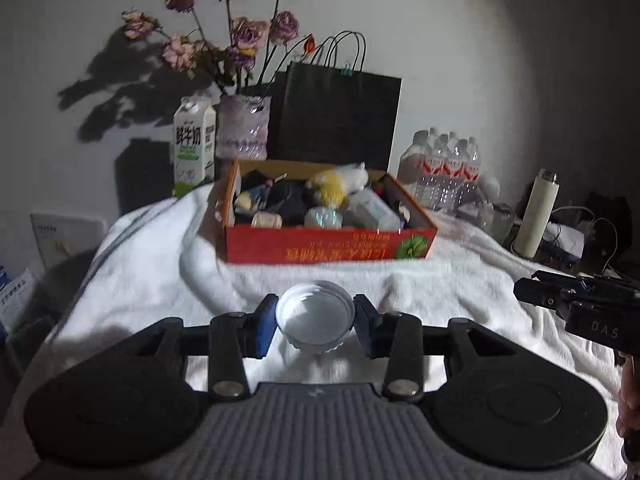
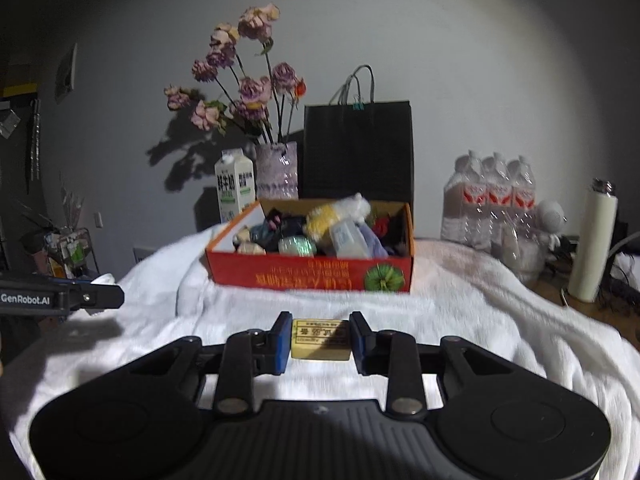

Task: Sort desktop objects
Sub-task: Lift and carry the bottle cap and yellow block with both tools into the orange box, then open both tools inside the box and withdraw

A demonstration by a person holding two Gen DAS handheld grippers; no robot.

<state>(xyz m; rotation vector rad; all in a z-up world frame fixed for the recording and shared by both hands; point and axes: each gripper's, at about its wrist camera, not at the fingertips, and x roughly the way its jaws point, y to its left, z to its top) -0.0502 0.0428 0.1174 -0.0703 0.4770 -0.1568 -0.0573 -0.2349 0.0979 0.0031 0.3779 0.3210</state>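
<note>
My left gripper (image 1: 315, 322) is shut on a round white lid (image 1: 315, 316), held above the white towel (image 1: 140, 264). My right gripper (image 2: 321, 338) is shut on a small yellow box (image 2: 320, 339) with a printed label, also above the towel. An orange cardboard box (image 1: 328, 246) full of mixed items, among them a yellow-white plush toy (image 1: 340, 184), stands beyond both grippers; it also shows in the right wrist view (image 2: 312, 276). The right gripper's body shows at the right edge of the left wrist view (image 1: 580, 304).
Behind the box stand a milk carton (image 1: 194, 144), a vase of dried flowers (image 1: 244, 128) and a black paper bag (image 1: 340, 116). A pack of water bottles (image 2: 492, 200) and a white thermos (image 2: 592, 240) stand at the right.
</note>
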